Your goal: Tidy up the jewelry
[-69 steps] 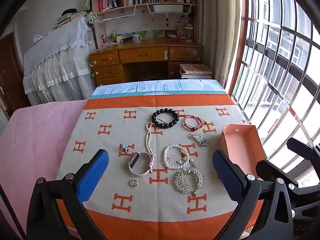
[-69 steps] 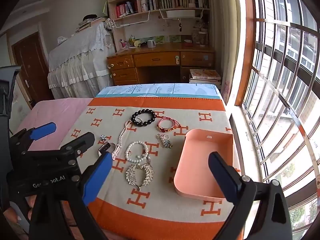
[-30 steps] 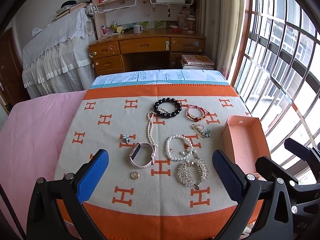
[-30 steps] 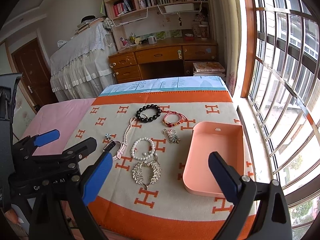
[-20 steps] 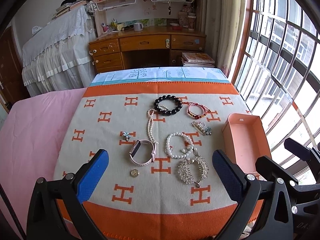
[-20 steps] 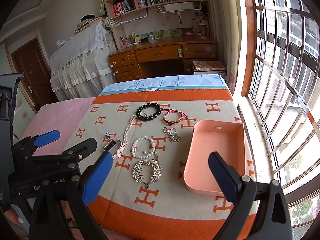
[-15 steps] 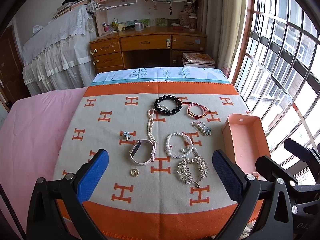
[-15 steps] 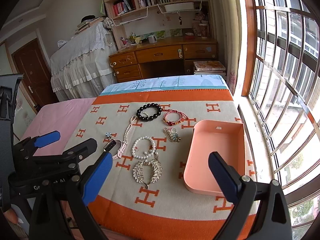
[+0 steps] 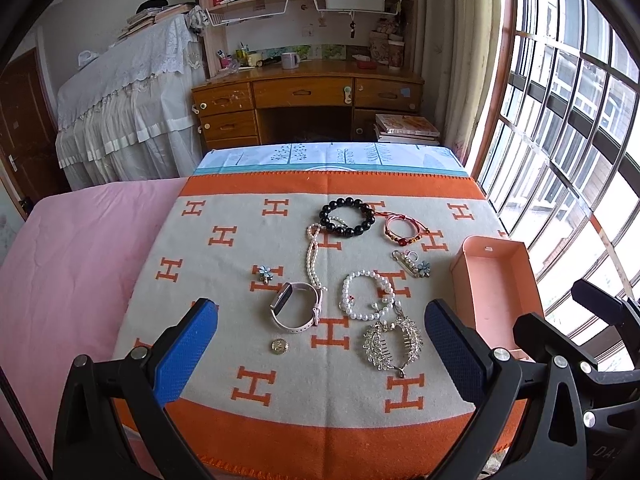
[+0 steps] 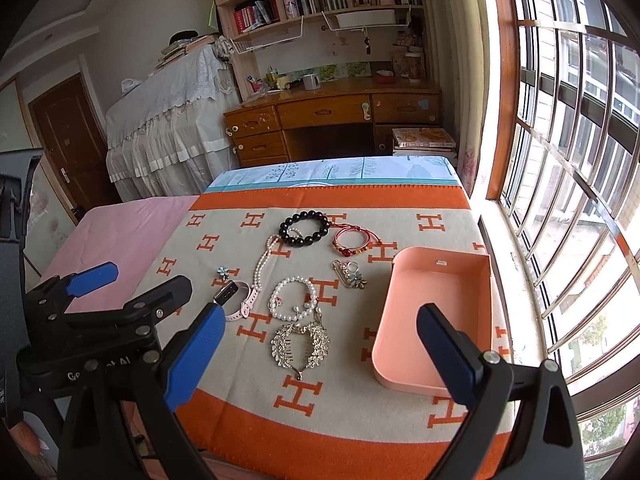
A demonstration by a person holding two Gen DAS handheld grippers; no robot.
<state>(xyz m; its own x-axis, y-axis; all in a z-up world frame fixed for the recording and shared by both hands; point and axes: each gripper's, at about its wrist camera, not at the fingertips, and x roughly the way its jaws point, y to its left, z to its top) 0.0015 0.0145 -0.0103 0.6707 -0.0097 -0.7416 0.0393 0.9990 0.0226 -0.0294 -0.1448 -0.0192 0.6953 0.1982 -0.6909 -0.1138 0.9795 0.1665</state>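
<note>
Nearest to me, the left hand-held gripper (image 9: 320, 344) hangs above the near edge of the orange-and-grey blanket (image 9: 224, 280) with its blue pads spread wide and nothing between them. The right hand-held gripper (image 10: 316, 344) is beside it, equally wide apart and empty, its right finger in front of the near end of the pink tray (image 10: 472, 320).

Nothing is in the tray yet, so I take this as the very start: both tools are lined up over the spread and no piece has been chosen.

Just beyond the left gripper's pads lie a small gold button-like piece (image 9: 279, 346) and the silver leaf-shaped hair comb (image 9: 392, 342). The comb touches the white pearl bracelet (image 9: 368, 294) just behind it. To the left of the bracelet sits the pink watch (image 9: 296, 306), and a long pearl strand (image 9: 313, 258) runs from beside it up to the black bead bracelet (image 9: 347, 217). A small blue flower piece (image 9: 264, 272) lies apart on the left; a charm pin (image 9: 412, 260) and the red cord bracelet (image 9: 402, 228) sit on the right, nearer the tray.

The next move, I judge, calls for lowering one gripper onto a single piece, likely the comb or the watch, as those are closest. The comb needs care: it touches the pearl bracelet and could drag it along. The tray stands at the right edge of the blanket, by the window (image 10: 560, 160).
</note>
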